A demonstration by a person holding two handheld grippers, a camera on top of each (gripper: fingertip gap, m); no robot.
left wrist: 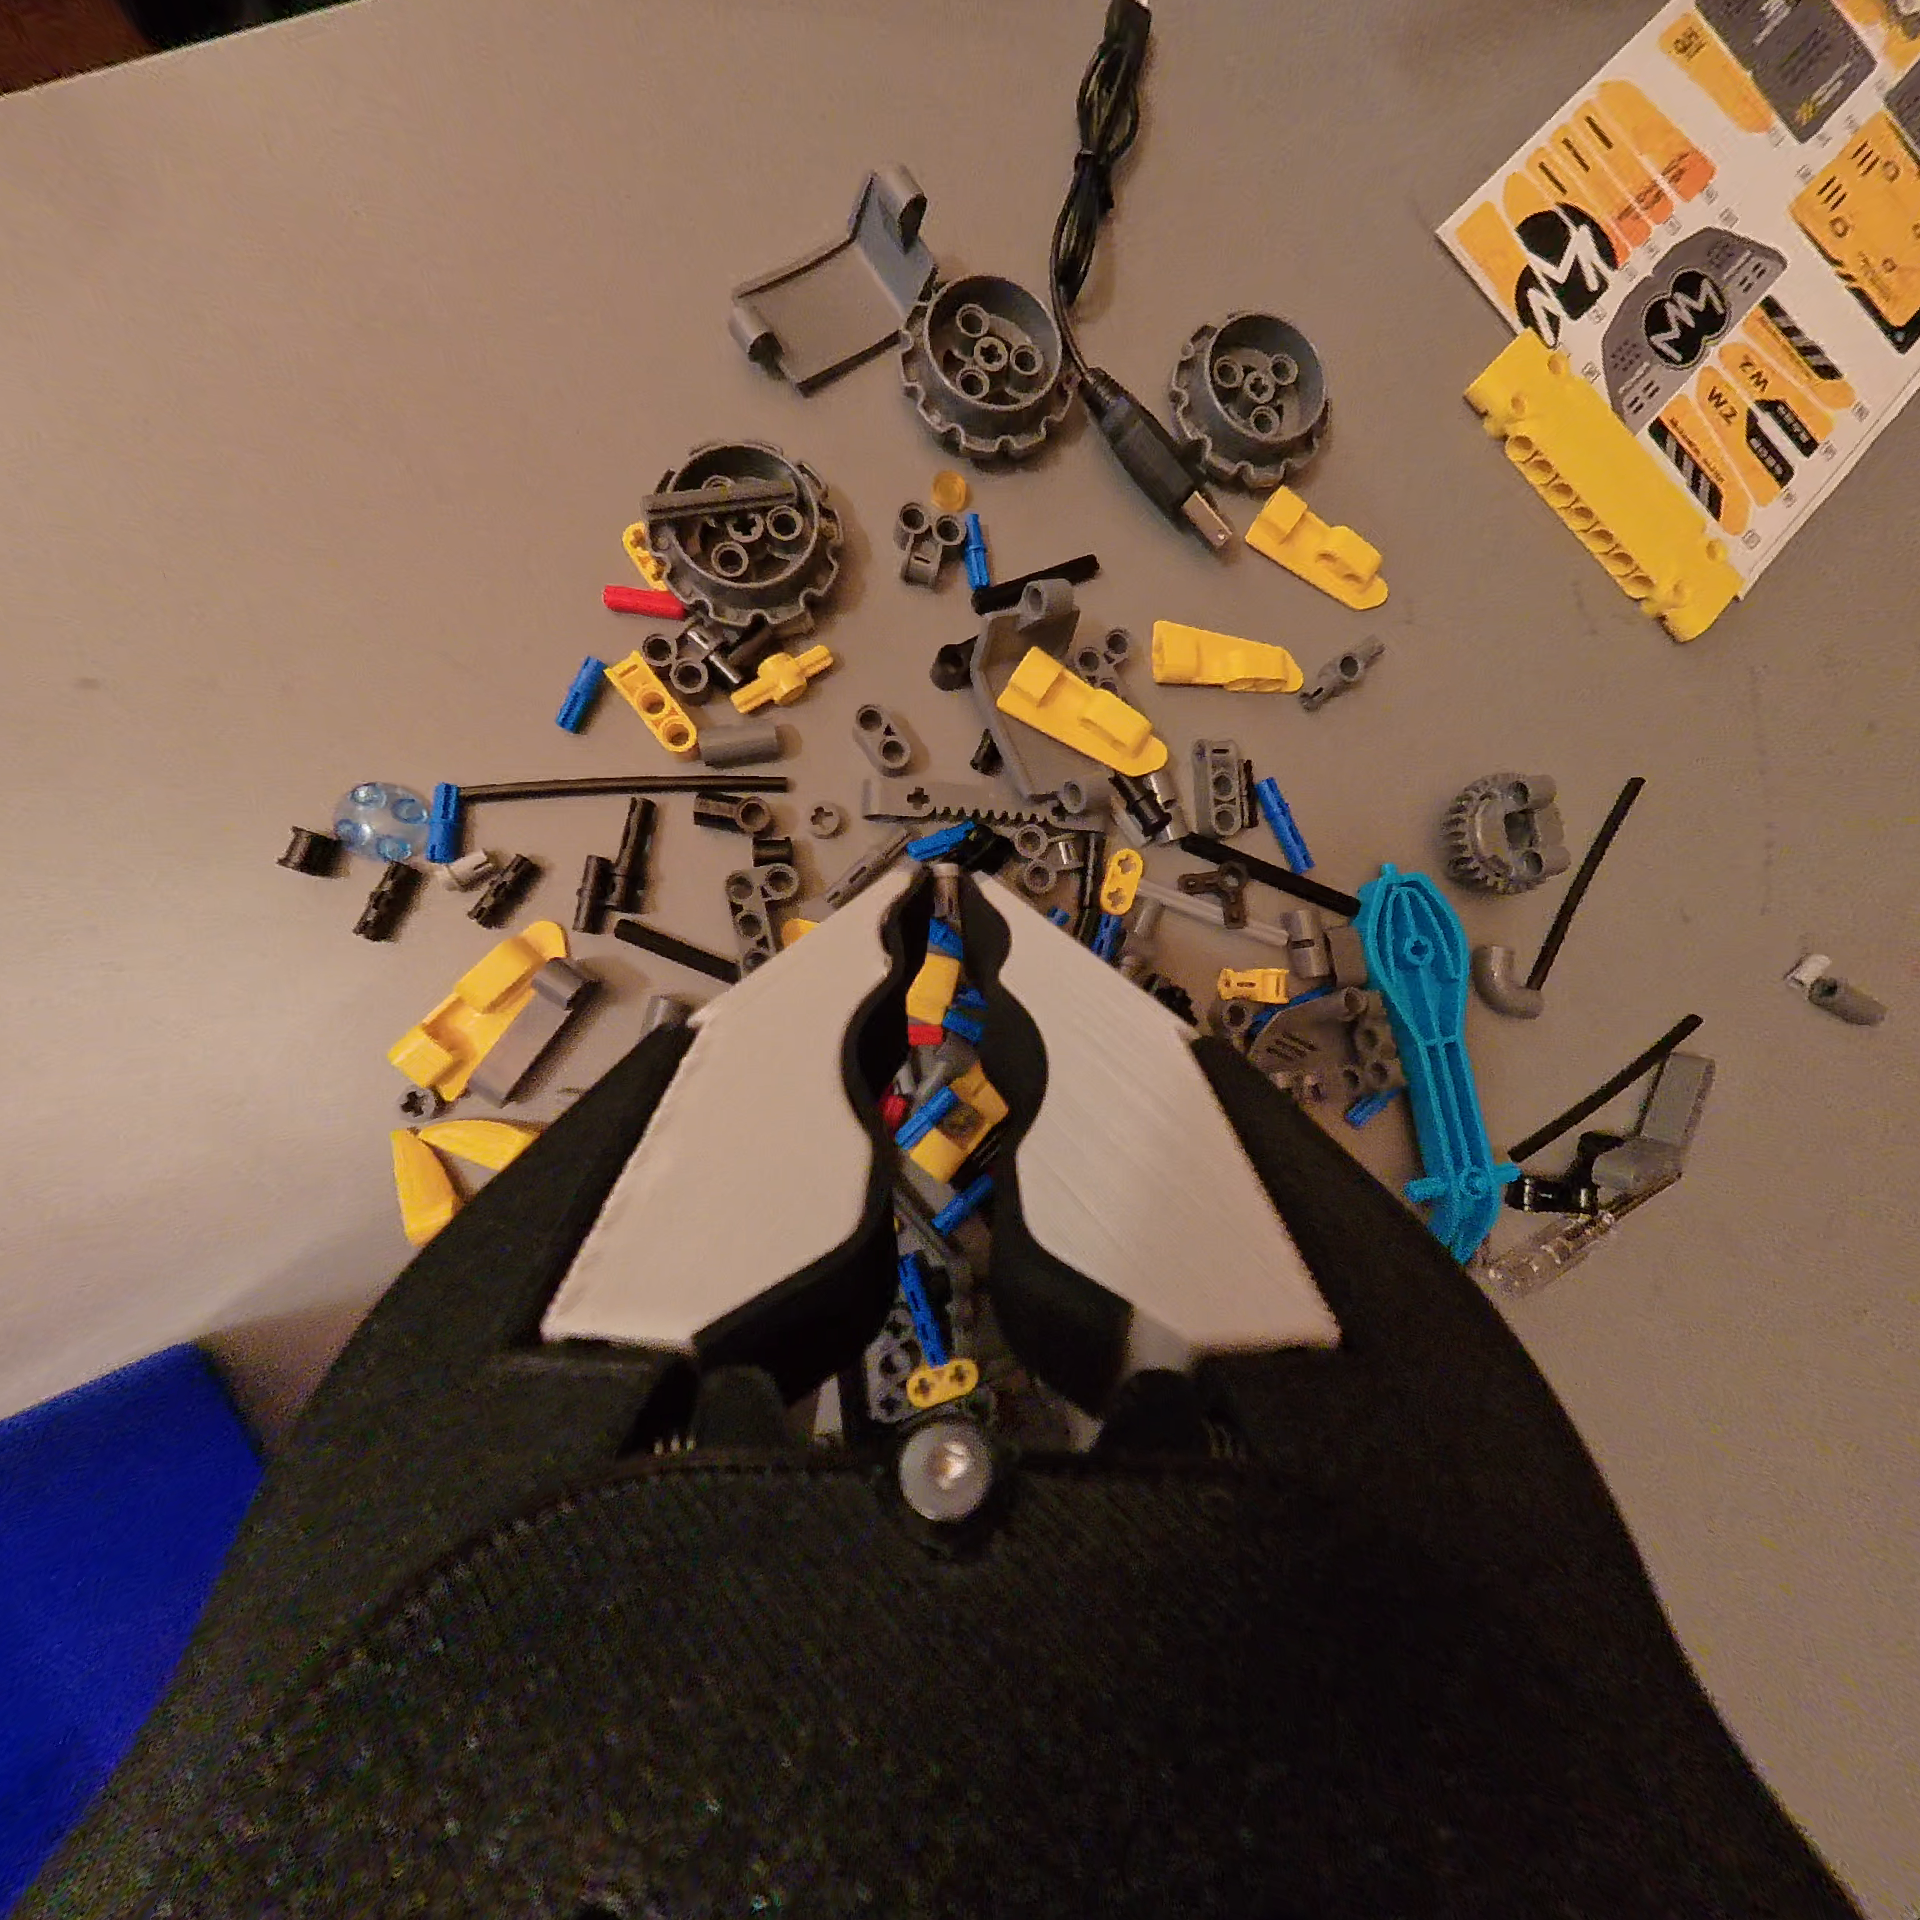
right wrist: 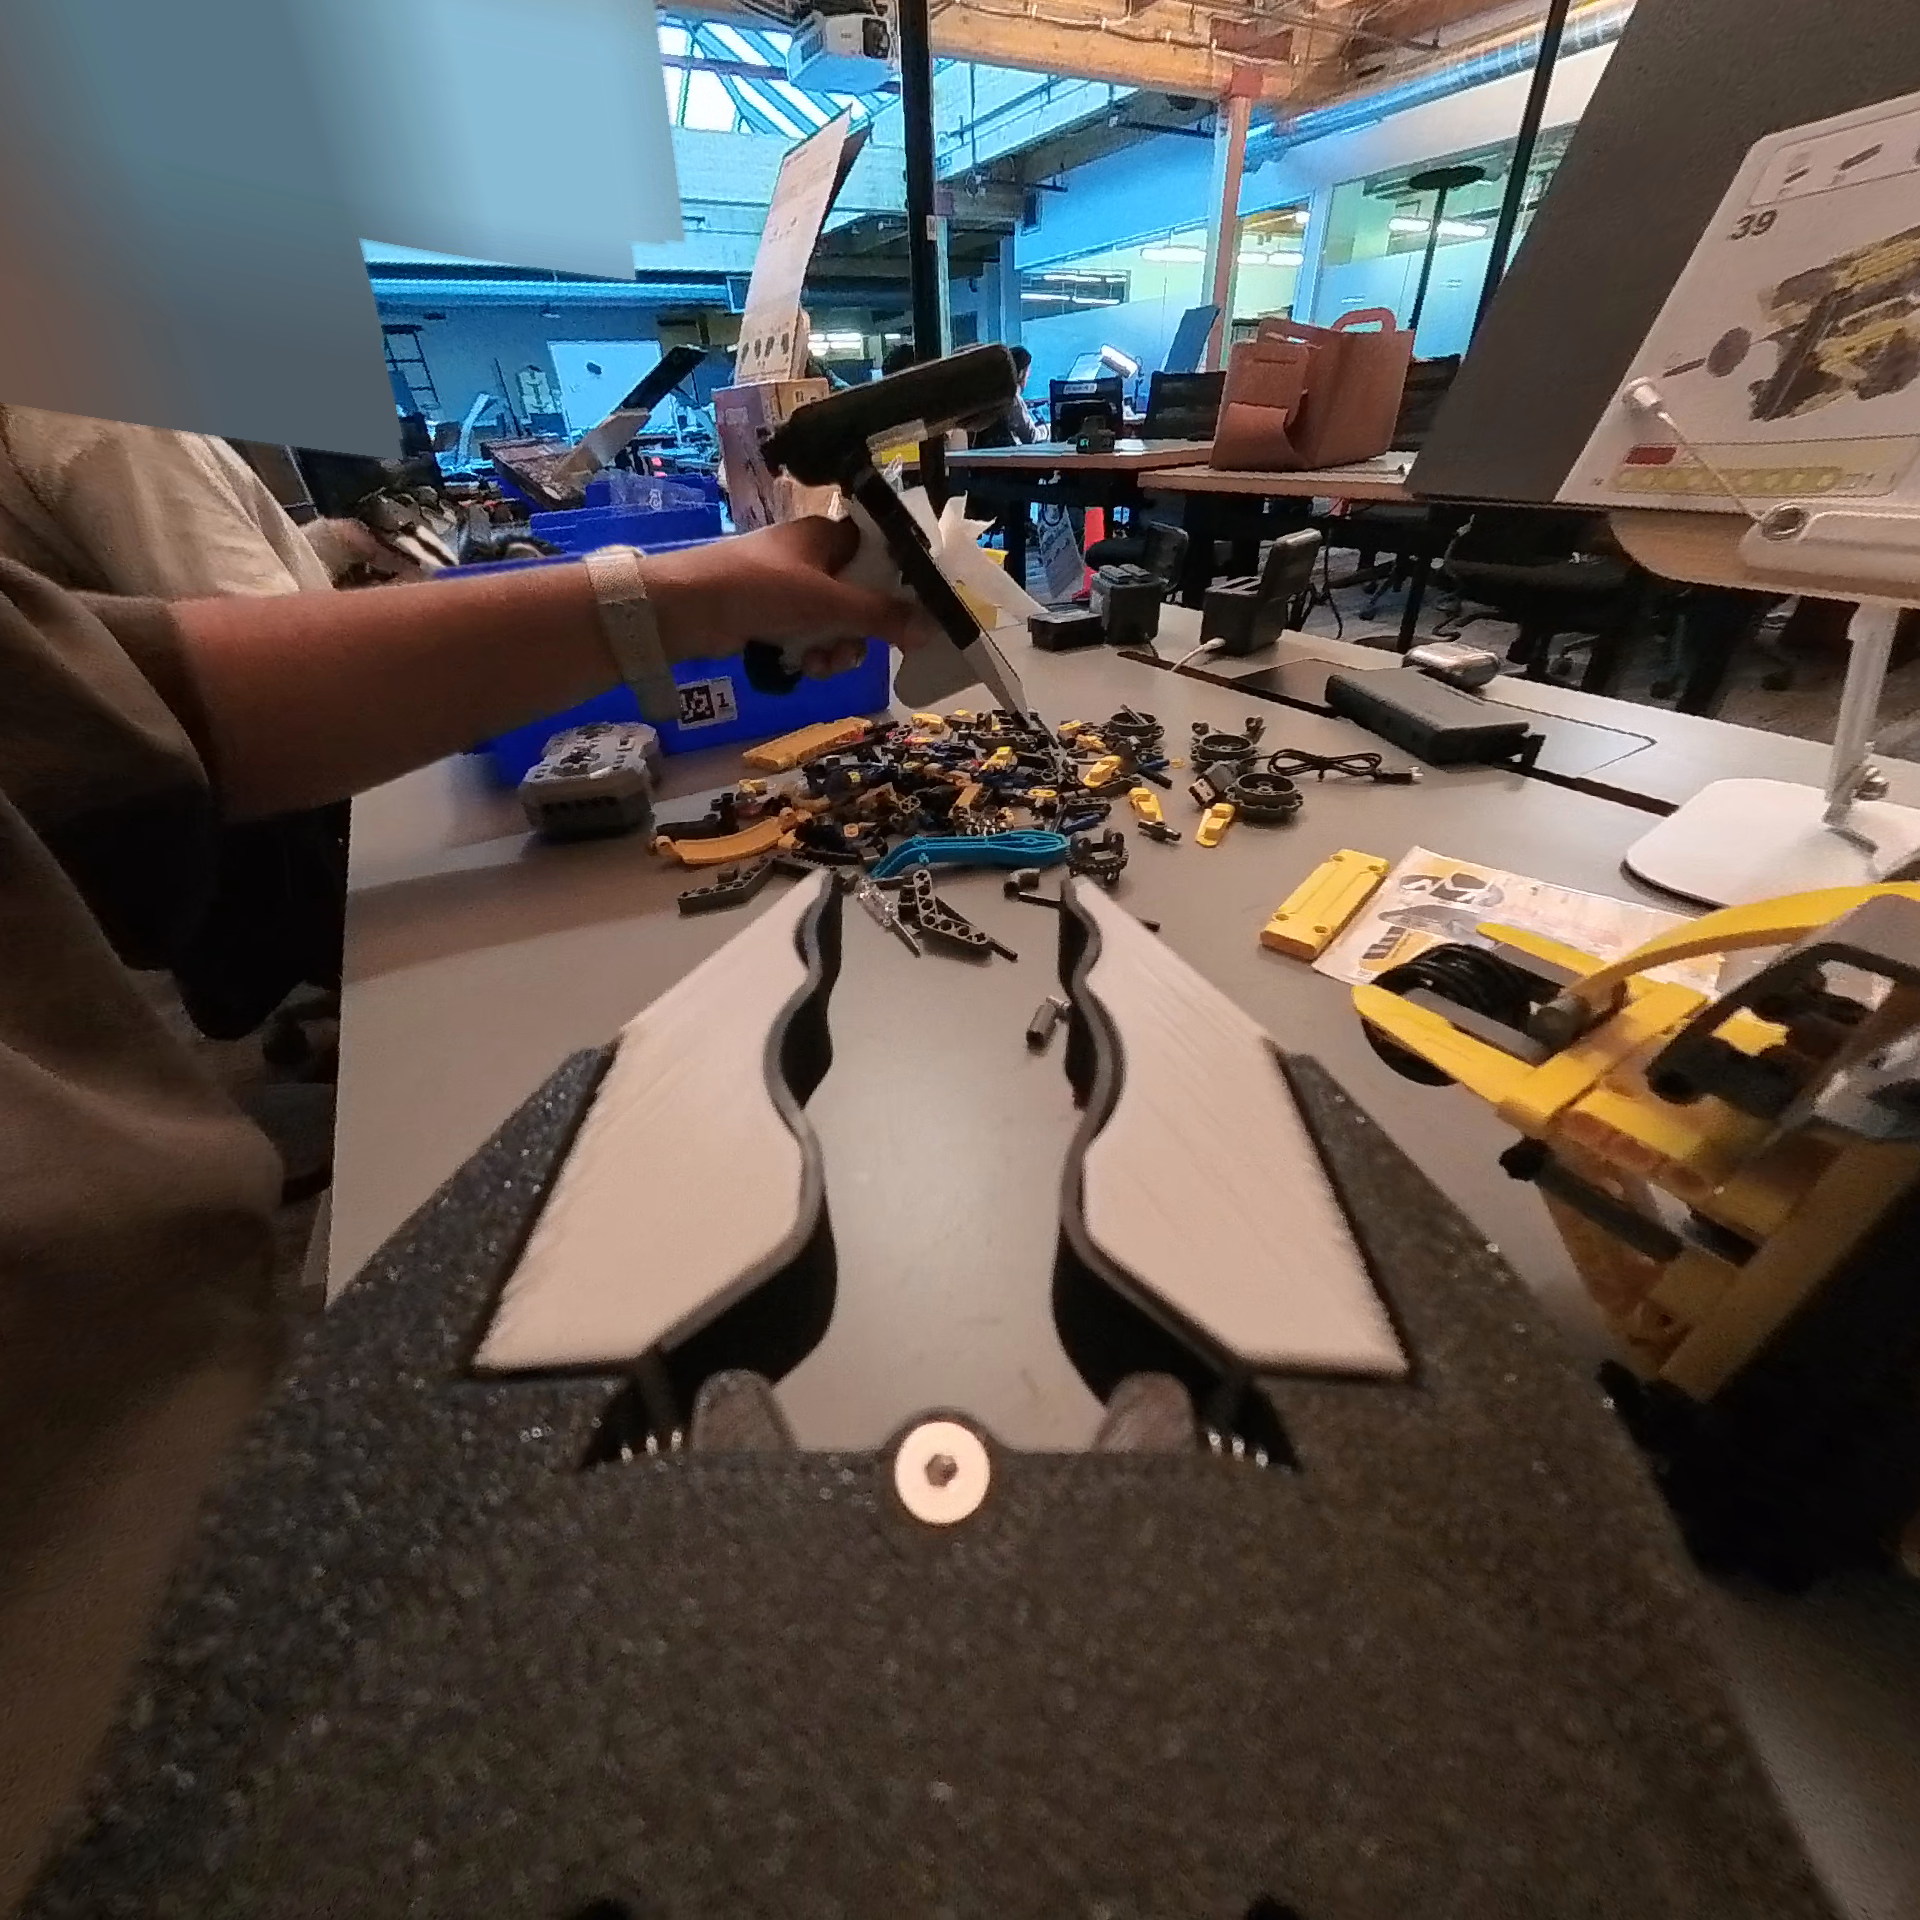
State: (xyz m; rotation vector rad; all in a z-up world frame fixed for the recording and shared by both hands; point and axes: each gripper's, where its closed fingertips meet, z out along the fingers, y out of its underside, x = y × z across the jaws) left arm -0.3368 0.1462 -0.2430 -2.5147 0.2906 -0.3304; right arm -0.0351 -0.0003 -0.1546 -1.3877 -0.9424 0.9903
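Note:
A pile of small building pieces [left wrist: 935, 748] in yellow, grey, black and blue lies on the grey table [left wrist: 312, 416]. My left gripper [left wrist: 940, 878] points down into the pile with its tips together, at a blue pin [left wrist: 940, 840] and a black connector. I cannot tell whether a piece is pinched. It also shows in the right wrist view [right wrist: 1023, 717], held by a person's hand. My right gripper [right wrist: 948, 891] is open and empty, low over the table in front of the pile [right wrist: 987, 774]. A small dark grey connector [right wrist: 1047, 1023] lies by its right finger.
A part-built yellow model [right wrist: 1662, 1122] stands close on the right. An instruction booklet on a stand [right wrist: 1766, 343], a sticker sheet [left wrist: 1704, 260], a yellow panel [left wrist: 1600, 499], a turquoise piece [left wrist: 1423, 1039], grey wheels [left wrist: 987, 364] and a black cable [left wrist: 1122, 312] surround the pile. A blue bin [right wrist: 790, 696] stands behind it. Spacing between my two grippers at the tips: around 35 centimeters. My right gripper is the nearer one to the small dark grey connector [right wrist: 1047, 1023]: about 15 centimeters, against 25 centimeters. It is also in sight in the left wrist view [left wrist: 1843, 992].

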